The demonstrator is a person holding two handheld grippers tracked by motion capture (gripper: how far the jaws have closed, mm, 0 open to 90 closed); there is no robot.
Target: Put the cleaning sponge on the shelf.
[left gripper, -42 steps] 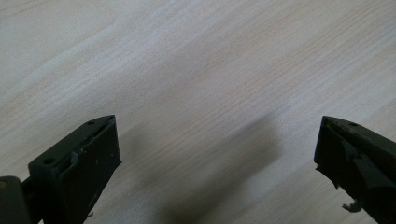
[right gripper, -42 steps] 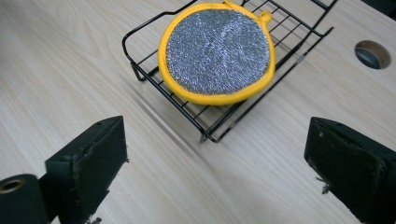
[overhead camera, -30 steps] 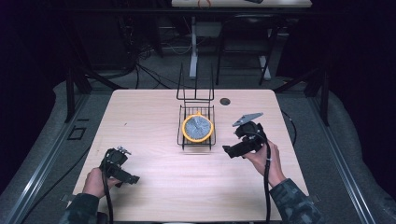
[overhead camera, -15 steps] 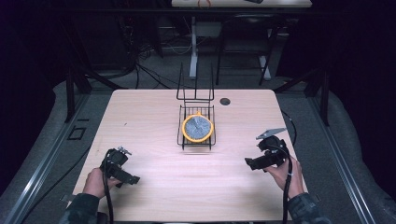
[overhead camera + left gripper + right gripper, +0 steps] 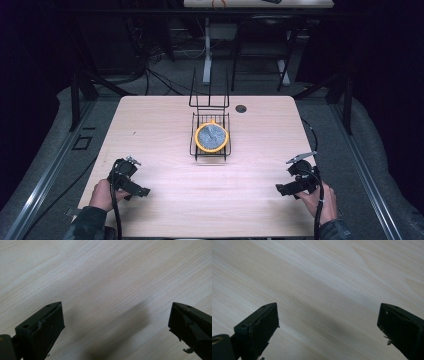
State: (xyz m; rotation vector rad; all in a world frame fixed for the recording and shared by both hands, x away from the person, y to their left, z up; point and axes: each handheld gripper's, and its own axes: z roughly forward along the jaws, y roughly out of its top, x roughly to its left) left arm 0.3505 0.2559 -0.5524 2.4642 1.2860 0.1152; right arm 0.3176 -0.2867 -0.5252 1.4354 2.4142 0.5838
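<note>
A black wire rack stands at the middle of the light wooden table. In it lies a grey plate with a yellow rim. My left gripper rests near the front left of the table, held by a hand, and points right. My right gripper is low at the front right, pointing left. In the left gripper view the gripper stands open over bare wood. In the right gripper view the gripper is open too, with nothing between its jaws.
A small dark round hole marks the table's back right. Behind the table stand a desk leg and loose cables on the floor. Cables trail from both grippers toward the table's front edge.
My right gripper has drawn back from beside the rack toward the front right corner of the table. The left gripper has stayed put.
</note>
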